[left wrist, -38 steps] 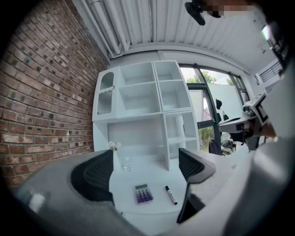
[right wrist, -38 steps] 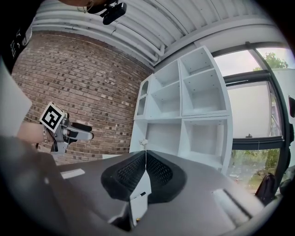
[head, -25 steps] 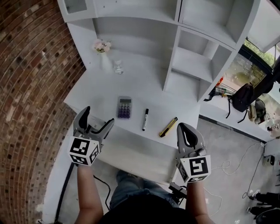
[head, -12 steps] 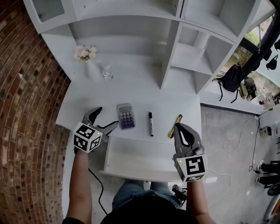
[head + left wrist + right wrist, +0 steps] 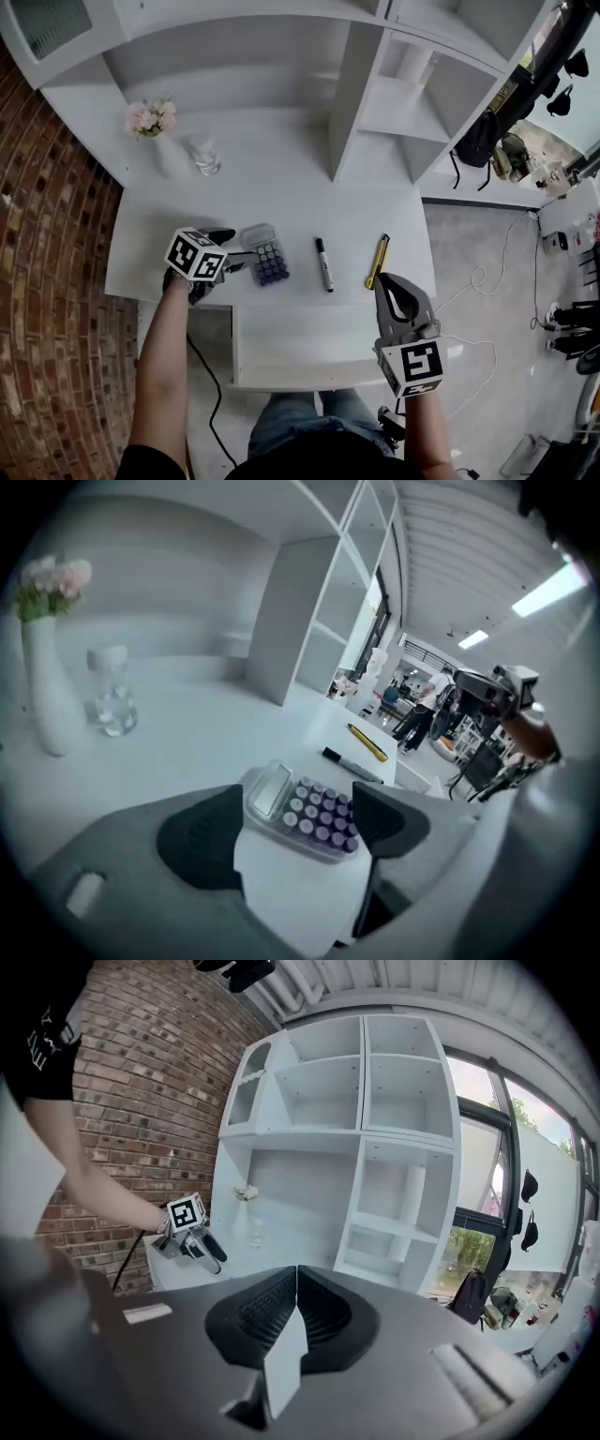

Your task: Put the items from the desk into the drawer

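A grey calculator [image 5: 264, 255] with purple keys lies on the white desk [image 5: 159, 244], with a black marker [image 5: 323, 263] and a yellow pen [image 5: 378, 261] to its right. My left gripper [image 5: 232, 253] points down at the calculator from the left. Its jaws are open and have just been closing, and the calculator [image 5: 305, 810] lies between the fingertips without visible pressure from the pads. The left gripper [image 5: 298, 799] holds nothing. The open white drawer [image 5: 309, 342] juts out below the desk. Above its right corner my right gripper [image 5: 394, 286] is shut and empty, its pads meeting [image 5: 297, 1274].
A white vase of pink flowers [image 5: 155, 141] and a small glass [image 5: 204, 157] stand at the back left of the desk. White shelving [image 5: 375, 103] rises behind. A brick wall [image 5: 47, 309] runs along the left. A black cable [image 5: 208, 394] lies on the floor.
My left gripper has dropped and tipped down from beside the drawer to the calculator, its jaws narrower. The right gripper has shifted slightly over the drawer's right corner, still shut.
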